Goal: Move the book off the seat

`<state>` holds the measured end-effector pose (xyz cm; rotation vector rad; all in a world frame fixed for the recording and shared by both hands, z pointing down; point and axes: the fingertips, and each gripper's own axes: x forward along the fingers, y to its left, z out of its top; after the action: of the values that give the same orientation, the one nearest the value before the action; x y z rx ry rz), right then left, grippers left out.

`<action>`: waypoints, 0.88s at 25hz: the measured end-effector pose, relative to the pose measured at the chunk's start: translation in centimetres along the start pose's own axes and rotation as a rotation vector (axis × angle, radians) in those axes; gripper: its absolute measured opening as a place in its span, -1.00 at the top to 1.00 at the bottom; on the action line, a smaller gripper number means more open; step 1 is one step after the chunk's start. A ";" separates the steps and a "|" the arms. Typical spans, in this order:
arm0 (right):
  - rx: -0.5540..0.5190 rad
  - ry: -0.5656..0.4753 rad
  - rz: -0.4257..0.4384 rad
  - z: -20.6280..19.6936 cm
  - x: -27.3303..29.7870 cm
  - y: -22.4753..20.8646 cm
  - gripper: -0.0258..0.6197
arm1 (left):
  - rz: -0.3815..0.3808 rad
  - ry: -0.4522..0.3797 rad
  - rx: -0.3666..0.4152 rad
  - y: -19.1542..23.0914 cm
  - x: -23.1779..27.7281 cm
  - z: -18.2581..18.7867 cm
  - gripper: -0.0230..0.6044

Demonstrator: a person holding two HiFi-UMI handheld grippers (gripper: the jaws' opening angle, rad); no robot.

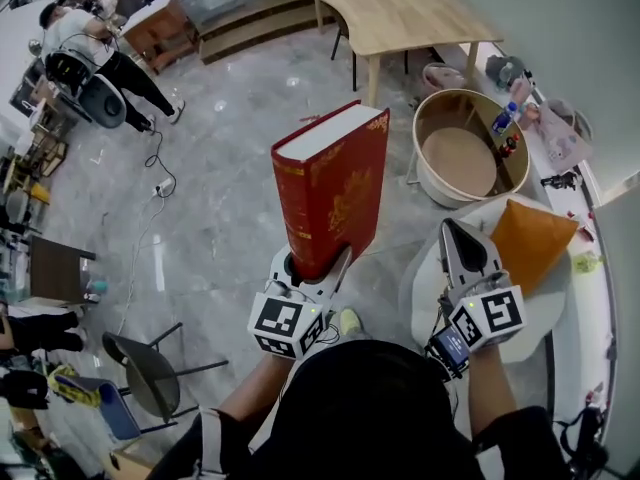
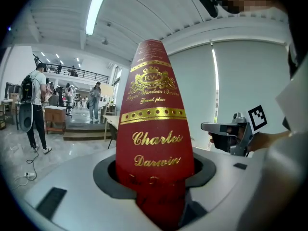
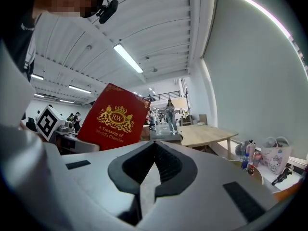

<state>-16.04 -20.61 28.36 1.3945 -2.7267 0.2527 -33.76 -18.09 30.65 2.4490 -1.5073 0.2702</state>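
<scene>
Left gripper view: your left tool (image 2: 155, 177) is closed partway on the red book (image 2: 154, 129). The jaws clamp its two covers at the bottom end only, and the spine faces the camera. The book stands nearly upright out of the jaws, with most of its length above them.

Head view: the book is in the air over the floor and clear of the white seat (image 1: 425, 298). The seat lies to the right of the left tool, under your right tool (image 1: 465, 238). An orange cushion (image 1: 530, 240) rests on the seat just right of that tool. The right tool's jaws meet at the tips and have nothing between them.

Findings on risk:
- The hold is low and narrow on a thick hardback. I judge that the weight above the jaws could tip the book over or let it slide down through the pads, mostly on a quick swing or a sudden stop.
- The covers are pinched at one end only, so the free end could fan open when tilted.
- The right tool gives no support.

Containers: a round wooden tub (image 1: 432, 168) stands ahead of the right tool, beyond the seat. Its flat bottom looks bare. Two small bottles (image 1: 503, 119) show at its far rim. I cannot tell whether they are inside it or behind it.
</scene>
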 end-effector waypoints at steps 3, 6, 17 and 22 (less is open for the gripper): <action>-0.004 0.003 -0.017 0.2 2.4 1.4 0.88 | -0.006 0.002 -0.002 3.0 -0.4 0.2 0.14; -0.008 0.012 -0.033 0.0 3.8 1.5 0.88 | -0.023 0.007 -0.009 4.4 0.2 -0.2 0.14; -0.012 0.029 -0.040 -0.8 5.9 1.0 0.88 | -0.005 -0.018 -0.016 6.9 -0.2 0.2 0.14; -0.045 0.045 -0.077 0.9 7.6 3.2 0.88 | -0.025 -0.057 -0.034 9.4 -2.3 1.7 0.14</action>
<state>-23.02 -24.99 28.12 1.4598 -2.6197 0.2136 -43.17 -20.76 29.50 2.4669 -1.4908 0.1704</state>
